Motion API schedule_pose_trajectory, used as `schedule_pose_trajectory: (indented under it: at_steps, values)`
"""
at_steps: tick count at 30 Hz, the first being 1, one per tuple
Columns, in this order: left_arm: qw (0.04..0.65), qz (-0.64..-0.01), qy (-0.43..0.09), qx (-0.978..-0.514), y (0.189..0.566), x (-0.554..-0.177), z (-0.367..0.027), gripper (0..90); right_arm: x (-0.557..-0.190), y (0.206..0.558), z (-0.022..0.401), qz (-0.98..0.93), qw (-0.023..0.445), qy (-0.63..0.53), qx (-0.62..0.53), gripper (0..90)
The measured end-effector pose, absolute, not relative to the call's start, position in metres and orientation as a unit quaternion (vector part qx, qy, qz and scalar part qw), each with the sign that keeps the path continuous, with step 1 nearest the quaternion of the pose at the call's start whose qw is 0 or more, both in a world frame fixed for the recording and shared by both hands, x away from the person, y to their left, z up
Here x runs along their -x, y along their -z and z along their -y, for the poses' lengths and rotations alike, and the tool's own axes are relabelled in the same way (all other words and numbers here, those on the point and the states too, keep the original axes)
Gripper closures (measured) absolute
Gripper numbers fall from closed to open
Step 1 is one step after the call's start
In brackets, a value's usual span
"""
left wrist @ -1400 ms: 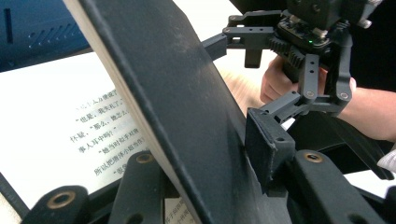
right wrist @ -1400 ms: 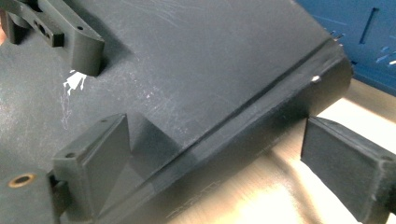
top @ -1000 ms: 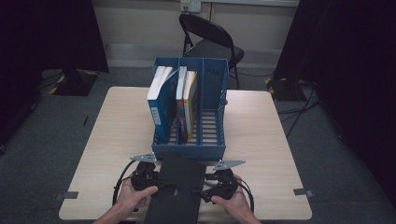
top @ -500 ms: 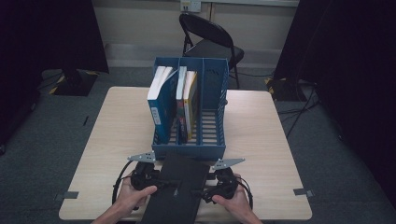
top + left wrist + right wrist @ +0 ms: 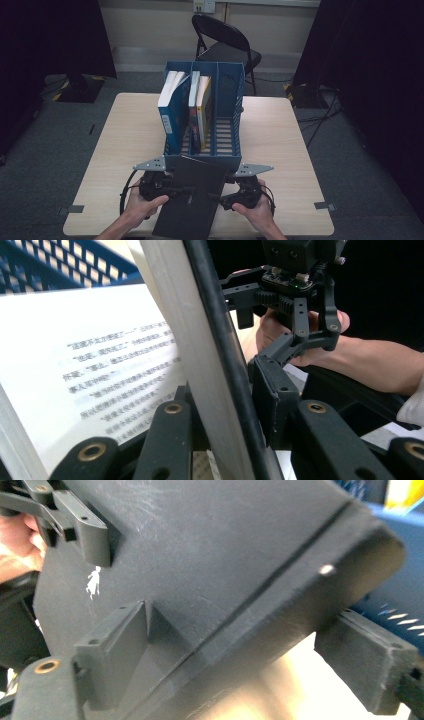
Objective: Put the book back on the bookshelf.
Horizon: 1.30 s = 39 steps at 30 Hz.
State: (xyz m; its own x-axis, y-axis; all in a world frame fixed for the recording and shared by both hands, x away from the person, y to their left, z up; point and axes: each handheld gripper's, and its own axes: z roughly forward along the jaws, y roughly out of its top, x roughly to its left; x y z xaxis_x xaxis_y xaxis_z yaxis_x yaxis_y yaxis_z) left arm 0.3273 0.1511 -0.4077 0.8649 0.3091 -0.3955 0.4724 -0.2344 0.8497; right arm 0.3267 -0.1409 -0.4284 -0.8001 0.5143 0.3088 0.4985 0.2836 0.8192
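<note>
Just in front of the blue plastic file rack [image 5: 220,145], the left gripper [image 5: 167,189], jaws just closing, and right gripper [image 5: 225,195] both clamp the black hardcover book [image 5: 192,197].

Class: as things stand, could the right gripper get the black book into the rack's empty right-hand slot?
Probably yes. The right gripper and left gripper both clamp the black book just in front of the rack. Its right-hand slot stands empty, with nothing in between.
</note>
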Motion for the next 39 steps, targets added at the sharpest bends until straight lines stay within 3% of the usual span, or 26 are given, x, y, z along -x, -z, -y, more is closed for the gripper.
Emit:
schedule_pose_trajectory:
  at_steps: [9, 16, 21, 26, 33, 39]
  values:
    - [0.569, -0.227, 0.037, -0.789, 0.386, -0.335, -0.137, 73.2, -0.331, 0.404, 0.157, -0.790, 0.064, -0.526, -0.310, 24.7]
    - [0.589, -0.230, 0.043, -0.774, 0.396, -0.329, -0.149, 72.1, -0.324, 0.393, 0.154, -0.785, 0.082, -0.543, -0.285, 32.9]
    - [0.586, -0.218, 0.041, -0.779, 0.397, -0.322, -0.154, 71.5, -0.320, 0.392, 0.151, -0.788, 0.062, -0.550, -0.270, 33.5]
    - [0.578, -0.207, 0.030, -0.789, 0.395, -0.313, -0.158, 72.3, -0.322, 0.401, 0.135, -0.801, 0.021, -0.544, -0.248, 27.8]
    - [0.562, -0.214, 0.005, -0.799, 0.400, -0.309, -0.171, 61.6, -0.316, 0.400, 0.126, -0.811, 0.020, -0.541, -0.222, 37.8]
    - [0.553, -0.233, -0.020, -0.799, 0.405, -0.301, -0.177, 52.9, -0.311, 0.399, 0.123, -0.815, 0.022, -0.540, -0.211, 41.3]
